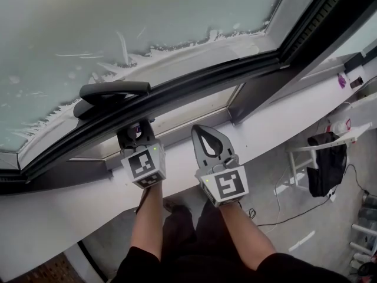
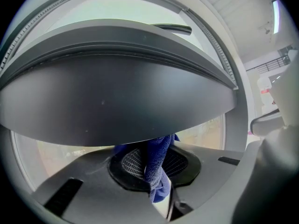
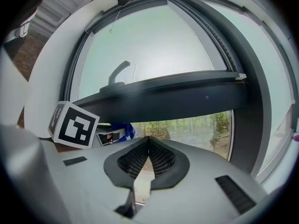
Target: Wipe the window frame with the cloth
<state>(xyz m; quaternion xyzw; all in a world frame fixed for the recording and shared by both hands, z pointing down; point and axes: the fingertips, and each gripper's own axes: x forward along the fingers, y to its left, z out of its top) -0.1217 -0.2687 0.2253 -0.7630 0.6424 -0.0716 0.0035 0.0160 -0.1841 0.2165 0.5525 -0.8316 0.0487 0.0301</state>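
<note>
The dark window frame (image 1: 177, 90) of the tilted-open sash runs across the head view. My left gripper (image 1: 138, 133) reaches up under its lower edge. In the left gripper view that gripper (image 2: 156, 146) is shut on a blue cloth (image 2: 158, 167), whose top touches the frame's dark underside (image 2: 117, 97). My right gripper (image 1: 204, 133) is beside it to the right, over the white sill, shut (image 3: 148, 141) with nothing between its pads. From the right gripper view I see the cloth (image 3: 123, 130) poking out by the left gripper's marker cube (image 3: 74, 125).
A black window handle (image 1: 113, 91) sits on the sash above the left gripper. Frosted glass (image 1: 118, 22) fills the sash. The white sill (image 1: 283, 114) runs off to the right. On the floor below stand a white stool with a black bag (image 1: 327, 161), and cables.
</note>
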